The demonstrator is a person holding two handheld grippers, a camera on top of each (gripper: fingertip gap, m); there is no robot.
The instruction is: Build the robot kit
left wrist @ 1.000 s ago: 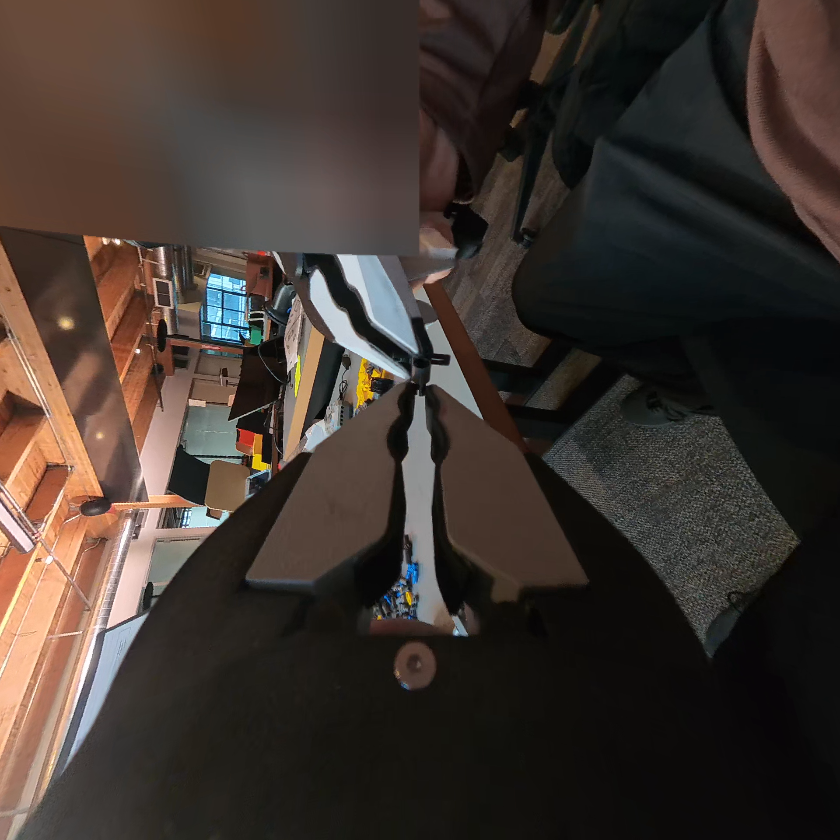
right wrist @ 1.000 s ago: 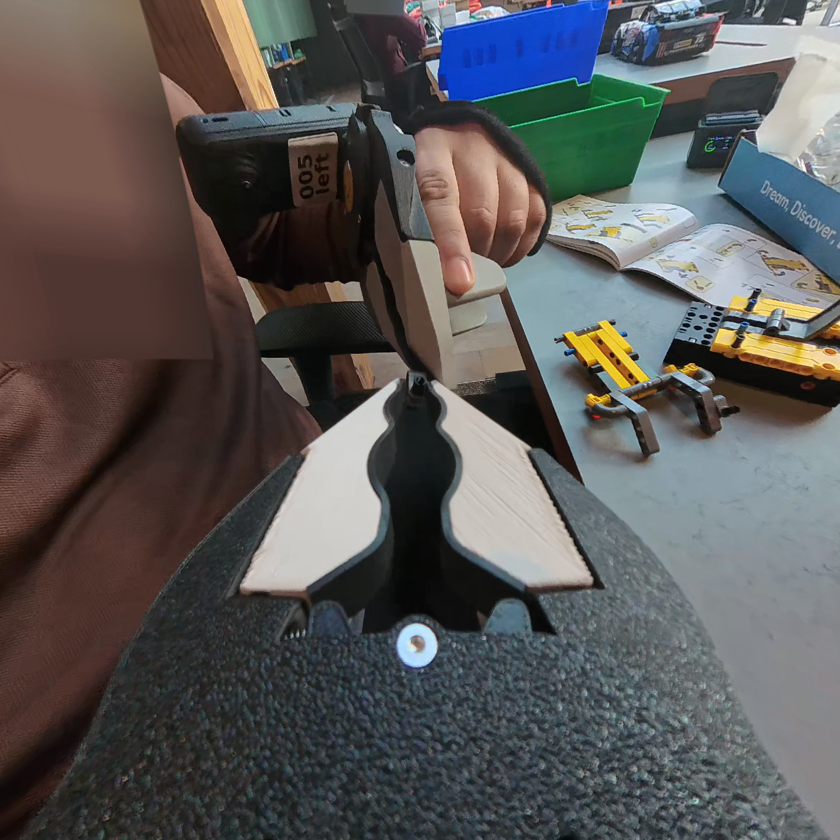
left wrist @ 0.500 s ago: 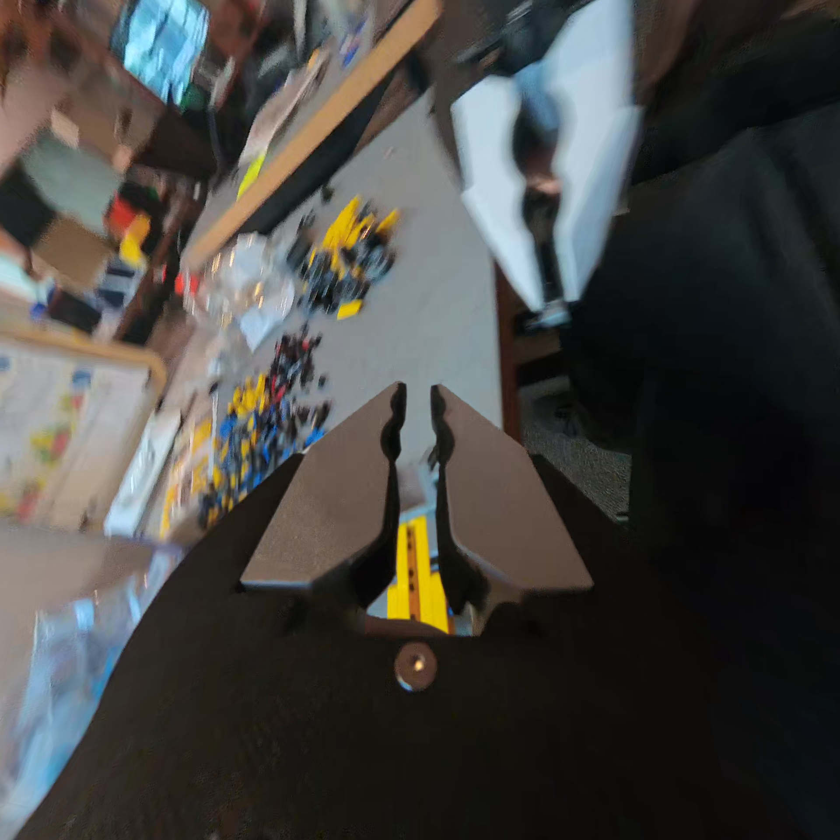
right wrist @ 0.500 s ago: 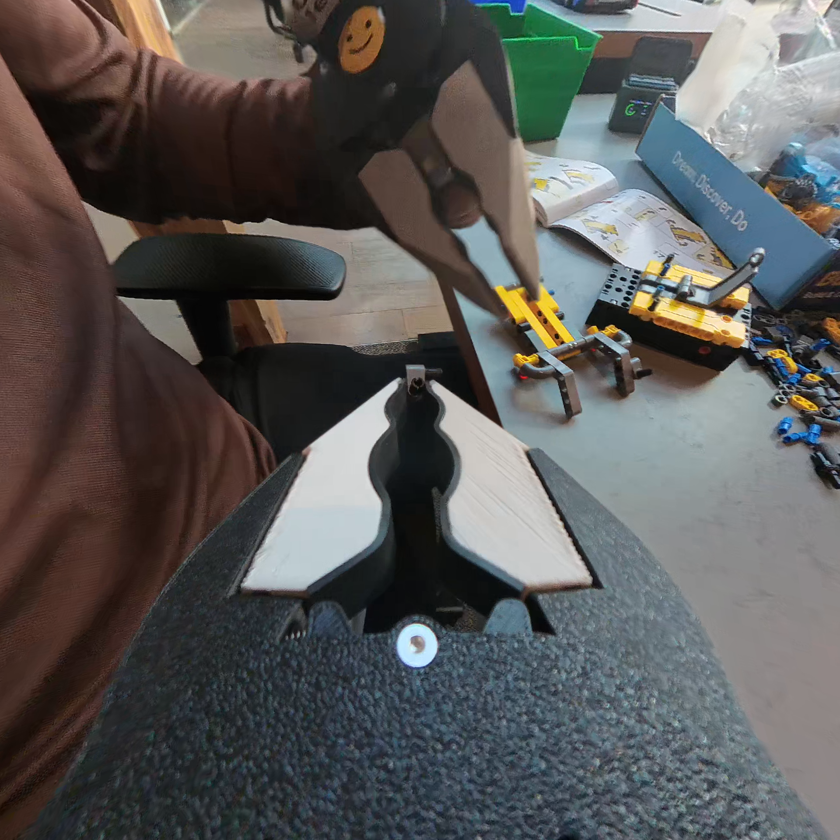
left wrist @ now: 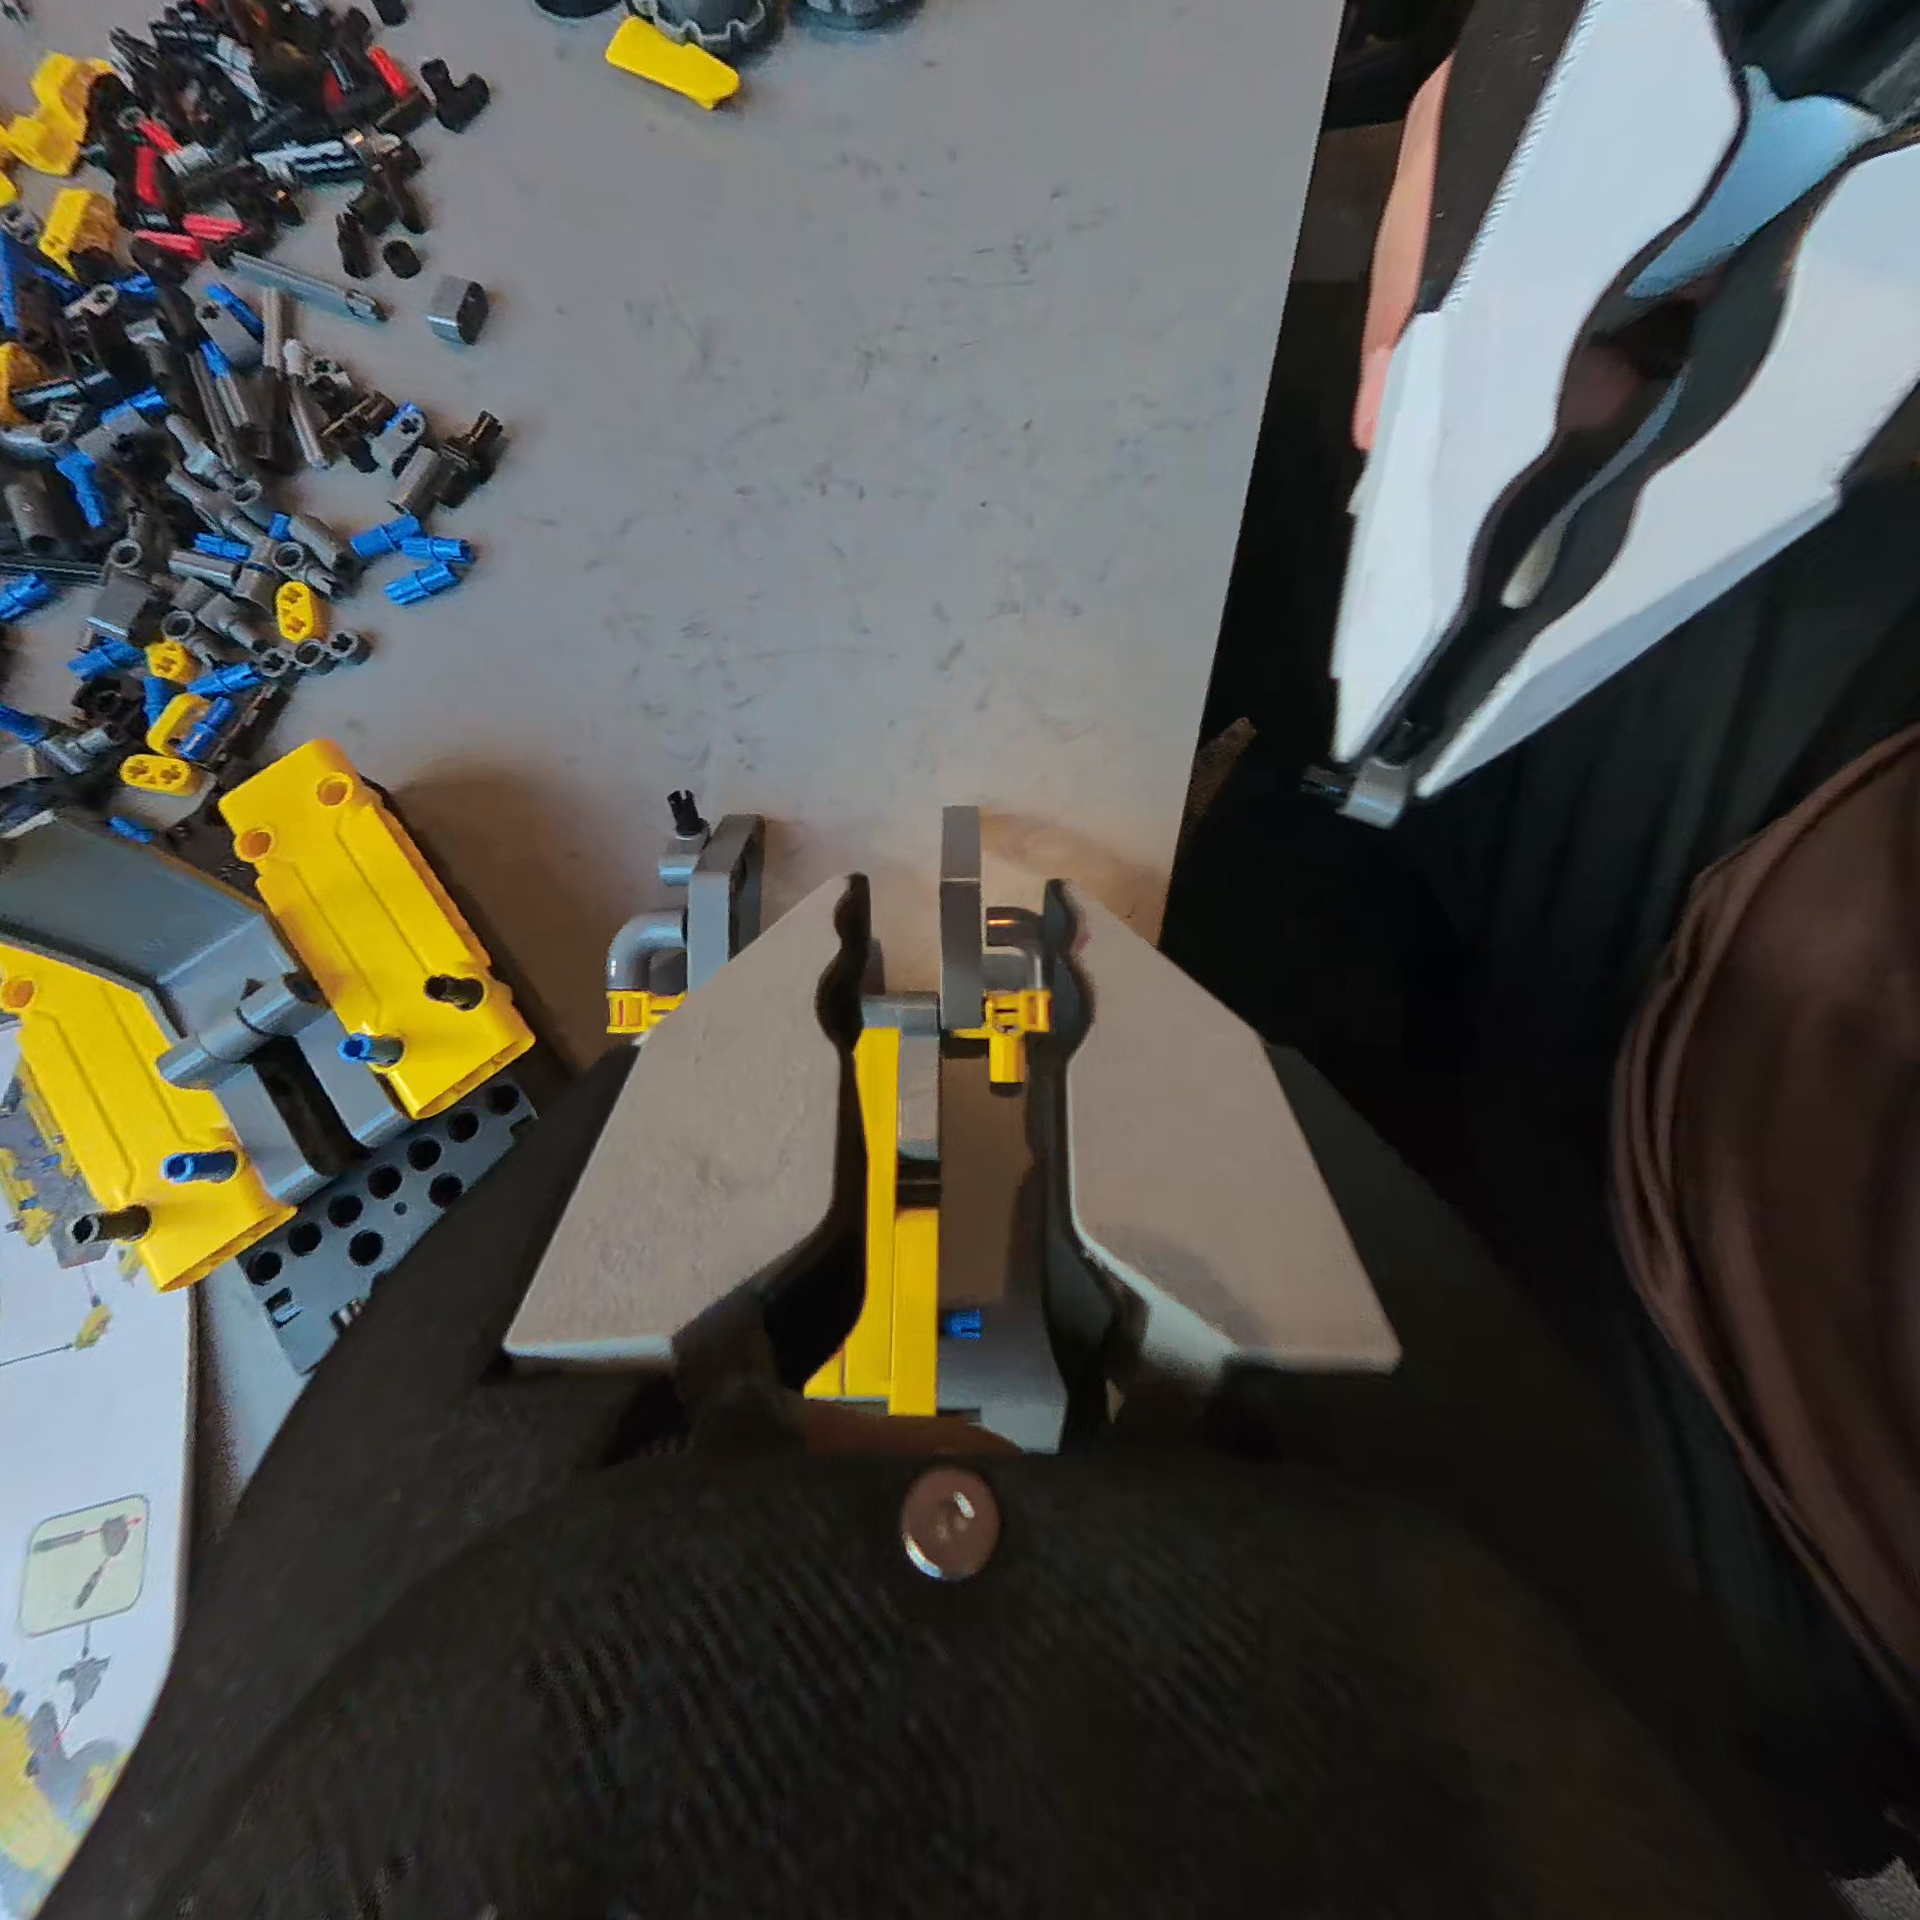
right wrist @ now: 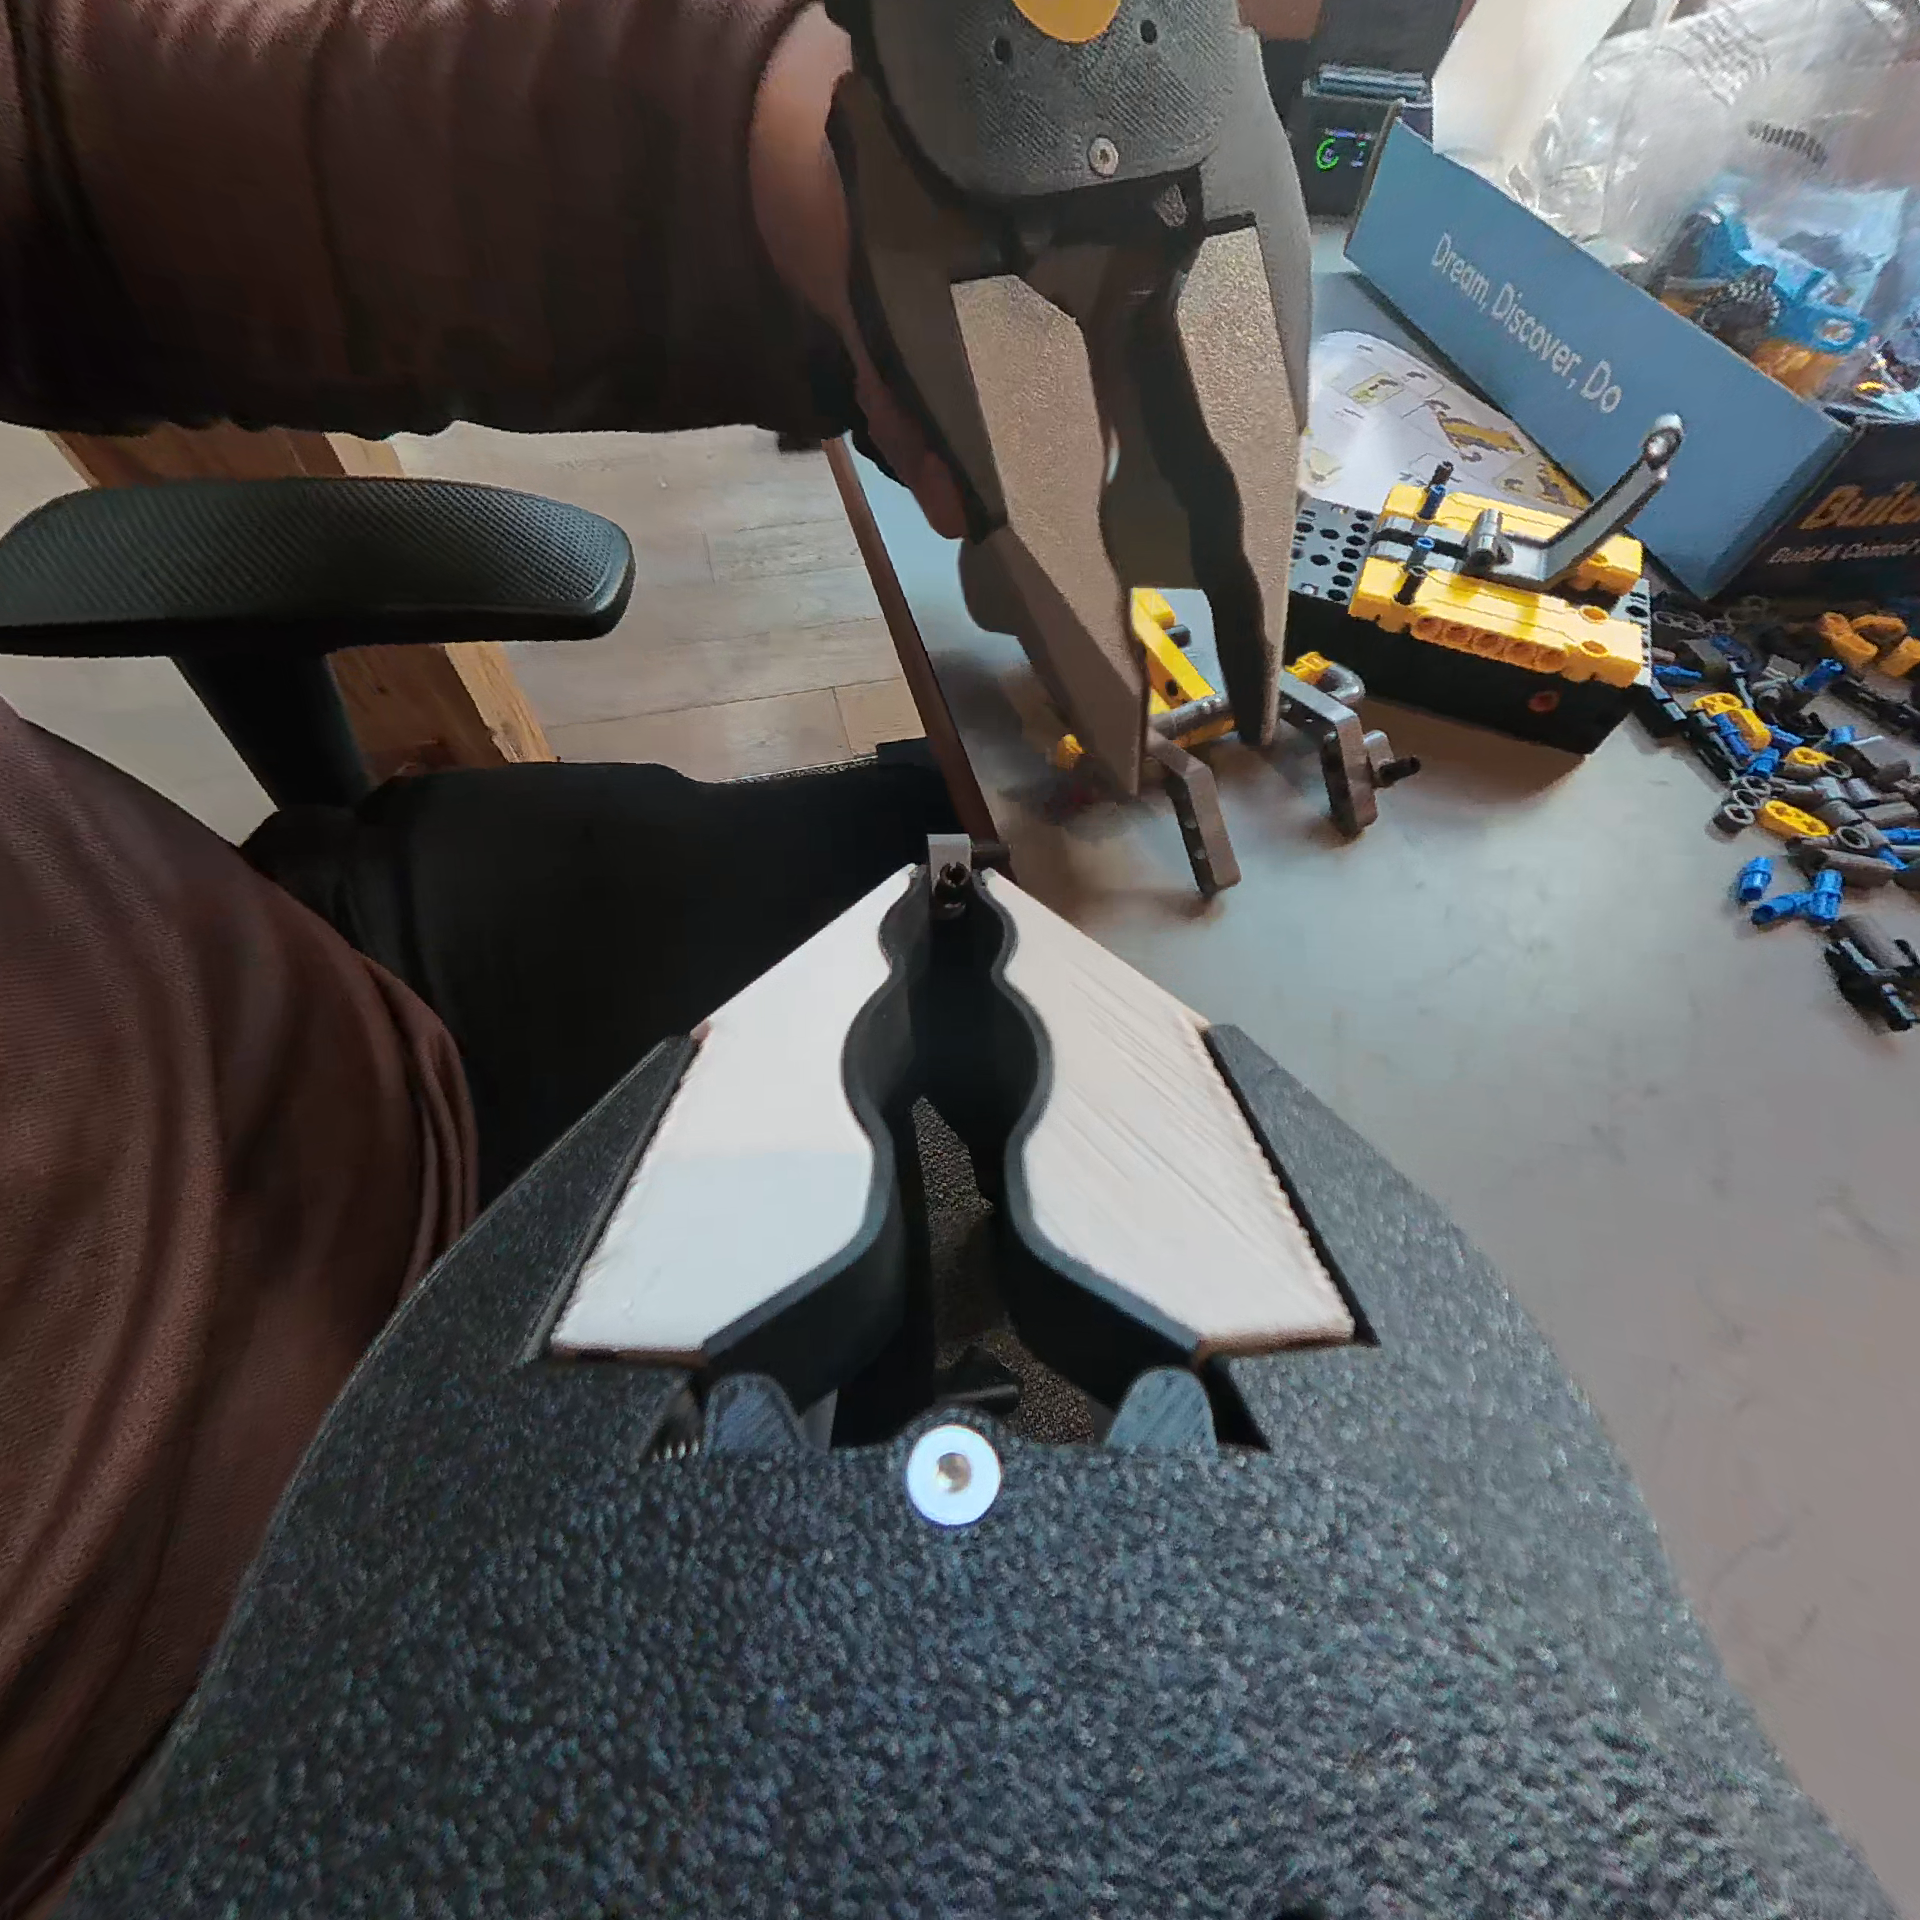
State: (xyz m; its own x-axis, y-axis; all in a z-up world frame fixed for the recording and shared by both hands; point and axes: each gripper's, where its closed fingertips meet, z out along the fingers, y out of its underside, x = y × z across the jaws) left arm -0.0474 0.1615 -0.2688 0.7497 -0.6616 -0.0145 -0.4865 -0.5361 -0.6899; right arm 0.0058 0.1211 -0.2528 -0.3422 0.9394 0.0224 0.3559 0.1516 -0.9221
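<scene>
The left hand-held gripper has swung round. A second ago it pointed sideways off the edge, its tips meeting those of the right hand-held gripper. Now it stands over the grey worktop. Its jaws are part open and straddle a yellow-and-grey brick assembly that lies near the worktop's edge. The yellow beam runs up the gap between the jaws, which have not closed on it (whether either finger touches it I cannot tell).

From the right wrist view the left hand-held gripper points steeply down, tips at or just above the surface, with a brown sleeve reaching across from the left.

The right hand-held gripper hangs off the worktop's edge above a black chair seat, near the armrest, roughly level and aimed toward the worktop. Its tips pinch a small grey connector with a dark pin in it, and the rest of the jaws are empty.

Just beside the assembly sits a larger yellow-and-black block. Beyond it lie a scatter of loose pieces and an open booklet.
</scene>
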